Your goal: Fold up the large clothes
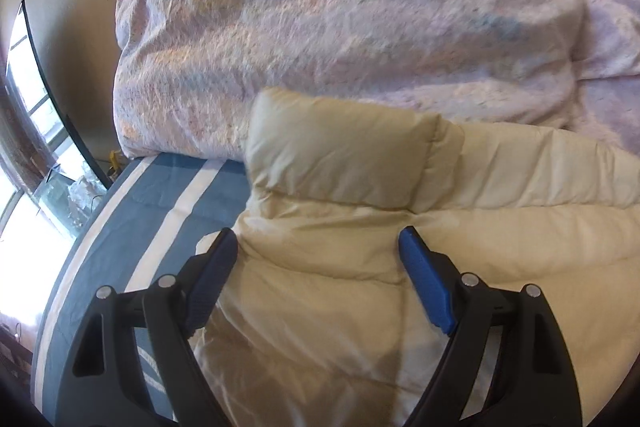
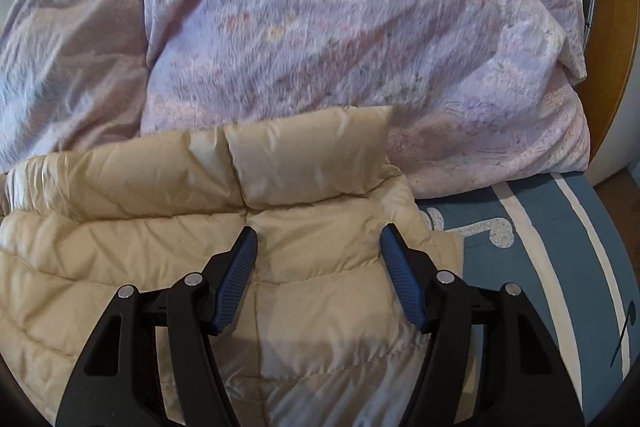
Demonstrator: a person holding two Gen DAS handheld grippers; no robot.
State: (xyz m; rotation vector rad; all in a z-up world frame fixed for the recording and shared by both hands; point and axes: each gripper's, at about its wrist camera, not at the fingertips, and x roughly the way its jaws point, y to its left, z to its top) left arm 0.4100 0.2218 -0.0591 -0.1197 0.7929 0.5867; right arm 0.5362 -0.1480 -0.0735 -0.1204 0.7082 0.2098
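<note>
A cream quilted puffer jacket (image 1: 360, 267) lies flat on the bed, its padded collar (image 1: 336, 155) toward the far side. My left gripper (image 1: 318, 243) is open and empty, hovering over the jacket's left part just short of the collar. In the right wrist view the same jacket (image 2: 160, 247) fills the lower left, with its collar (image 2: 308, 155) folded up. My right gripper (image 2: 319, 239) is open and empty above the jacket's right shoulder area, below the collar.
A bulky lilac floral duvet (image 1: 340, 19) is heaped behind the jacket; it also shows in the right wrist view (image 2: 340, 27). The blue bed sheet with white stripes (image 1: 160, 203) shows at the left and in the right wrist view (image 2: 540, 267) at the right. A window (image 1: 24, 147) is far left; a wooden frame (image 2: 612, 47) is far right.
</note>
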